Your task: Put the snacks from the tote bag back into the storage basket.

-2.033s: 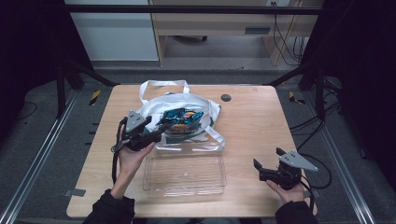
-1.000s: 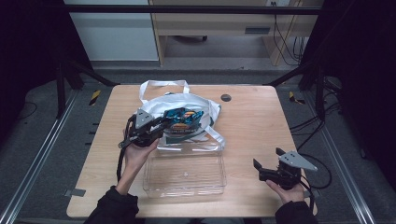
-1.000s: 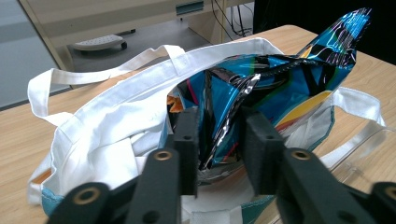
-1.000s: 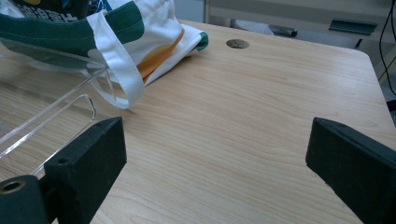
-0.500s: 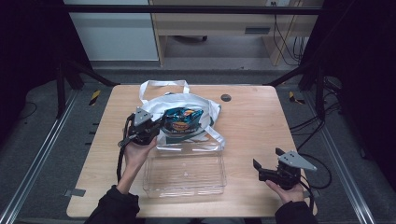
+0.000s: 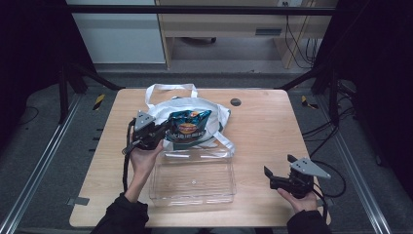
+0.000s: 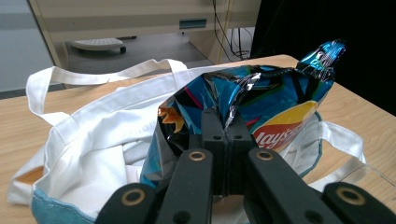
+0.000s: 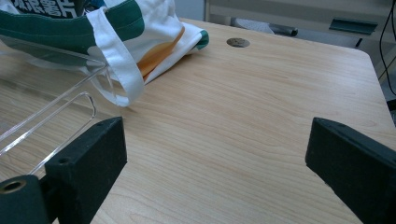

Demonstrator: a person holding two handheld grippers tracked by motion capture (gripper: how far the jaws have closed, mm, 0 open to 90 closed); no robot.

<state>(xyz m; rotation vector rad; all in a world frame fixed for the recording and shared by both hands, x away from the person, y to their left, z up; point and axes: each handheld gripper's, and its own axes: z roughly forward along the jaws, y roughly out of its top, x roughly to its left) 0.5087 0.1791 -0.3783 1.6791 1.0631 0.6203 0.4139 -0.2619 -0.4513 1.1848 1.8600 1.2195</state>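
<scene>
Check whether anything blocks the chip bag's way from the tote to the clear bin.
Nothing visible blocks it. The left gripper holds the chip bag above the tote bag; the clear bin sits open and empty just in front.

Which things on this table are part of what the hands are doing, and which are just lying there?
In the job:
blue crinkly foil chip bag
white cloth tote bag
clear plastic rectangular tray
left gripper

Lying about:
round dark table grommet
right gripper, idle

Your left gripper (image 7: 226, 140) pinches a crinkled fold of a blue chip bag (image 7: 261, 100), jaws pressed together on the foil. The bag stands above the open mouth of a white tote bag (image 7: 93, 140) lying on the wooden table (image 7: 18, 121).
</scene>
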